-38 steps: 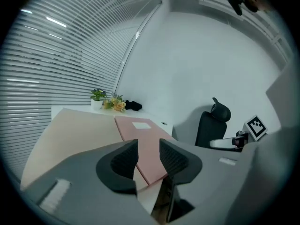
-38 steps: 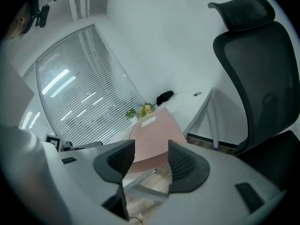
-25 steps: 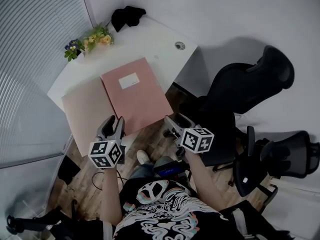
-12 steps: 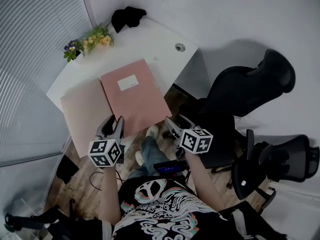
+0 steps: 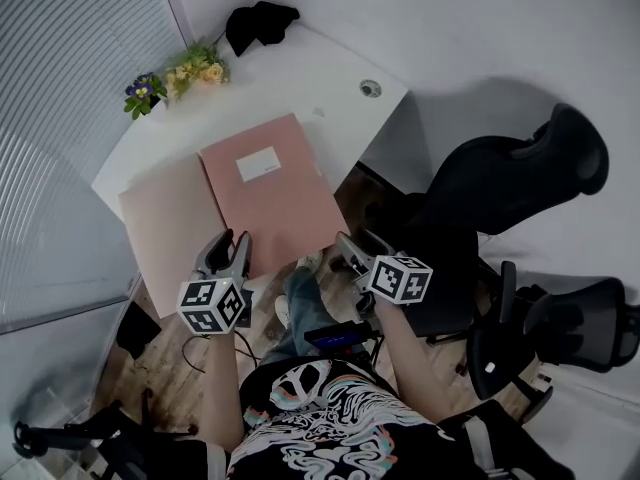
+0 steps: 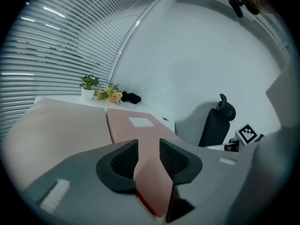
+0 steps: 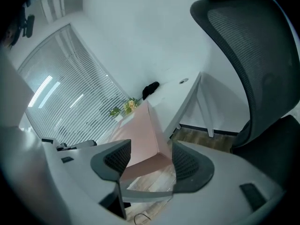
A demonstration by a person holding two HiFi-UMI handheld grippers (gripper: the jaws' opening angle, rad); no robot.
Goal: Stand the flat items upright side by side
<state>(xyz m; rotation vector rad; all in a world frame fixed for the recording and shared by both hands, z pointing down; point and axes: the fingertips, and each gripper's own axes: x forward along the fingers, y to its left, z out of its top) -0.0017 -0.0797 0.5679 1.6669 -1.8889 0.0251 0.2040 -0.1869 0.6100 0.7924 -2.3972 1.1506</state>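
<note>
Head view: two folders lie flat on the white worktop [image 5: 320, 78], a pink folder [image 5: 285, 213] with a white label and a paler beige folder [image 5: 170, 233] just beside it on the left, their long edges meeting. Neither stands upright. Small flower pots [image 5: 185, 71] and a dark bundle [image 5: 258, 23] sit at the far end of the worktop, well apart from the folders. The left gripper [image 5: 228, 246] is at the near corner of the pink folder. In the left gripper view its fingers are released and stand a moderate way apart, with that pink corner filling the gap between them; no pad is seen pressing on it. The right gripper [image 5: 353, 242] hangs just off the folder's right near edge, over the wooden floor [image 7: 150, 182]. Its fingers are released, have just been spreading wider, and frame the folder's corner without touching it. Black office chairs [image 5: 500, 183] stand to the right.
</note>
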